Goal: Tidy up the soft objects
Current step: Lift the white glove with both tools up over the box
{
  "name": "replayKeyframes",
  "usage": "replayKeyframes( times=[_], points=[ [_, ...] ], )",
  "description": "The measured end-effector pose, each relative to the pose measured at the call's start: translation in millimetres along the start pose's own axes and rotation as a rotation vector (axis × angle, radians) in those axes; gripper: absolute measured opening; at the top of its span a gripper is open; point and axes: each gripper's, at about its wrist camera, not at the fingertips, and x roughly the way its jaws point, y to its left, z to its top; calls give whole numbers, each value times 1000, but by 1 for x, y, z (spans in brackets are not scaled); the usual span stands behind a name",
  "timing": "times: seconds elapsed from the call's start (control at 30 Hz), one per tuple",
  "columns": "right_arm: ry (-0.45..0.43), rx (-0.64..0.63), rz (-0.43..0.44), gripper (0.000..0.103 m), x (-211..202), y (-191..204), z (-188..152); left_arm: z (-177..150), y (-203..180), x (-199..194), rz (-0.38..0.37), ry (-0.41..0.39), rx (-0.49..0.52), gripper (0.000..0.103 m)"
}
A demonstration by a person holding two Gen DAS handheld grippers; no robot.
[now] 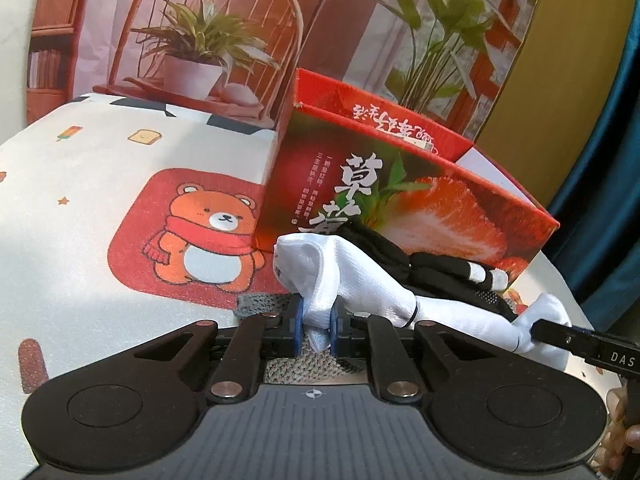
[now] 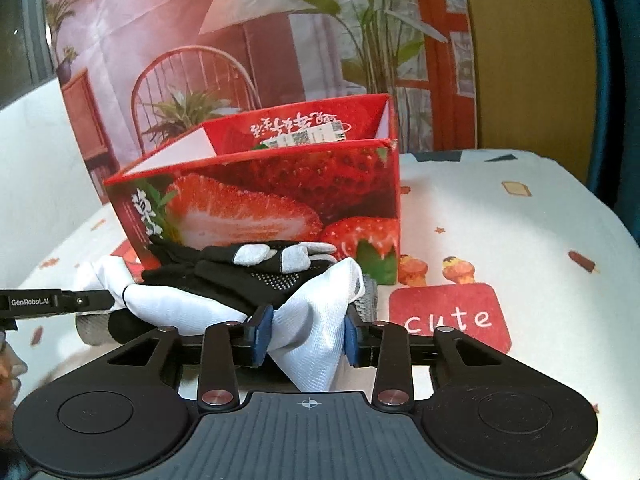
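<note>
The left gripper [image 1: 318, 322] has its blue pads pinched nearly together on one end of a white sock [image 1: 344, 276], with the fabric bunched between them. The right gripper [image 2: 308, 334] stands somewhat wider, its pads pressing both sides of a thicker fold at the other end of the same white sock [image 2: 320, 320]. The sock spans between the two grippers just above the table, in front of the strawberry box [image 2: 280, 196]. A black glove [image 2: 240, 276] with grey fingertip patches and a dotted palm lies draped across the middle of the sock, against the foot of the box. The box is open at the top and stands on a tablecloth [image 1: 100, 168] printed with a bear in a red scarf. A grey knitted item [image 1: 260, 304] shows beneath the sock by the left gripper; what it is cannot be told. A printed backdrop [image 2: 180, 40] with a chair and plants stands behind the table.
</note>
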Motion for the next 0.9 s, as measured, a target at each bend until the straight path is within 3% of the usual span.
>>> replayKeyframes(
  times=[0.5,0.63,0.73,0.9],
  points=[
    [31,58,5,39,4,-7,-7,2,4,-8,25,-17,-16,13],
    [27,64,30,29,3,-8,-7,3,5,-10,29,-27,-28,13],
    [11,63,60,22,-1,-6,-4,7,4,-17,28,-58,-24,13],
    [-73,41,101,20,-18,-1,14,23,-5,-41,23,-157,0,13]
  ],
)
